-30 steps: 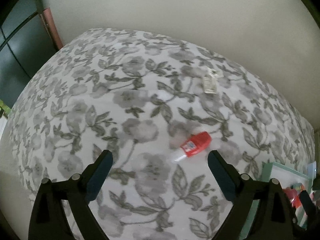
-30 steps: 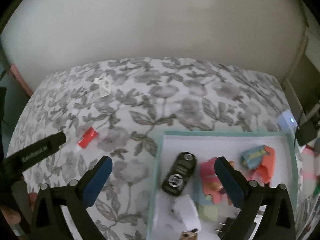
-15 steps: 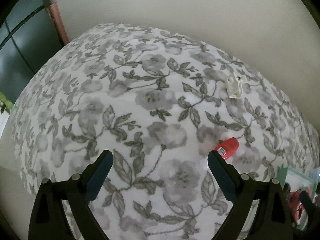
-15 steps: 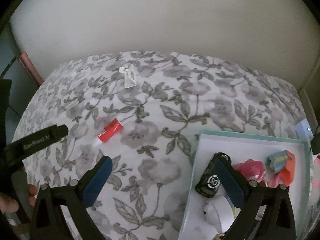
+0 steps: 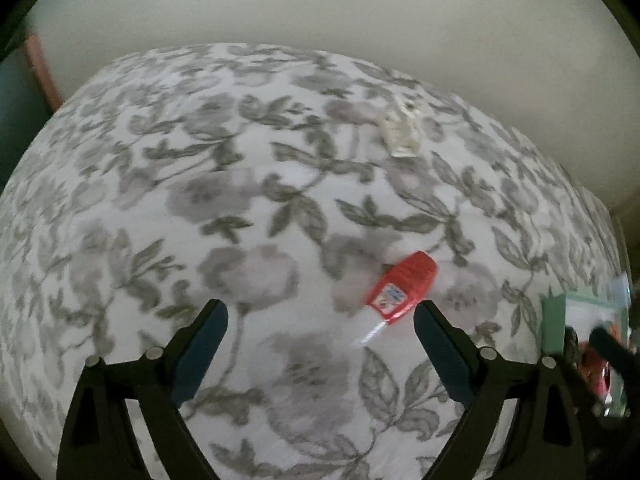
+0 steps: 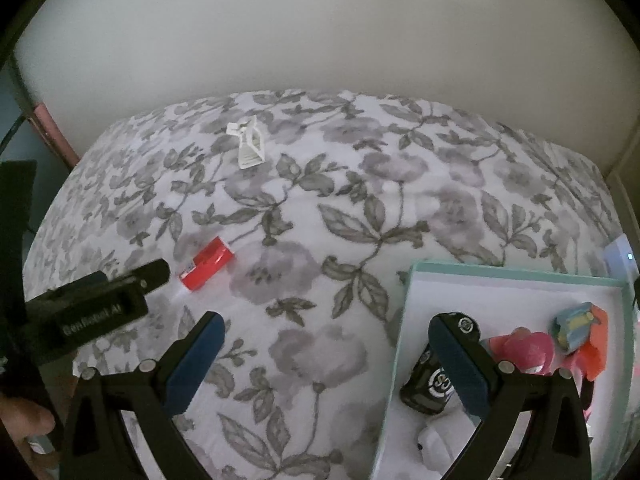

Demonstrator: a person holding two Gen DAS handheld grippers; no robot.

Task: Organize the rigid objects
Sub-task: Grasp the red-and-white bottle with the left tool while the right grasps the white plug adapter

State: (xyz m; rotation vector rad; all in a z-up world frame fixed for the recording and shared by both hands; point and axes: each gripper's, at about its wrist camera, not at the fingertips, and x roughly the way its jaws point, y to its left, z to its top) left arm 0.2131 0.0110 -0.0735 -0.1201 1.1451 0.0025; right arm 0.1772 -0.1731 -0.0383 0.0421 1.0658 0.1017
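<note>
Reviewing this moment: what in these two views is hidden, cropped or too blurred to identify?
- Red tube label: left wrist view, motion blur, unreadable.
- White packet: small and distant in both views, printing illegible.
- Teal box contents: right wrist view, right gripper finger covers the black car; white item cut by the bottom edge.
- Left gripper in the right wrist view: only its side shows.

Around the red tube, which lies flat on the floral cloth, the surface is bare on every side. The only other loose item, a small white packet, lies well beyond the tube toward the wall. To the tube's right, well apart, the raised rim of a teal tray crowded with objects blocks low passage.
</note>
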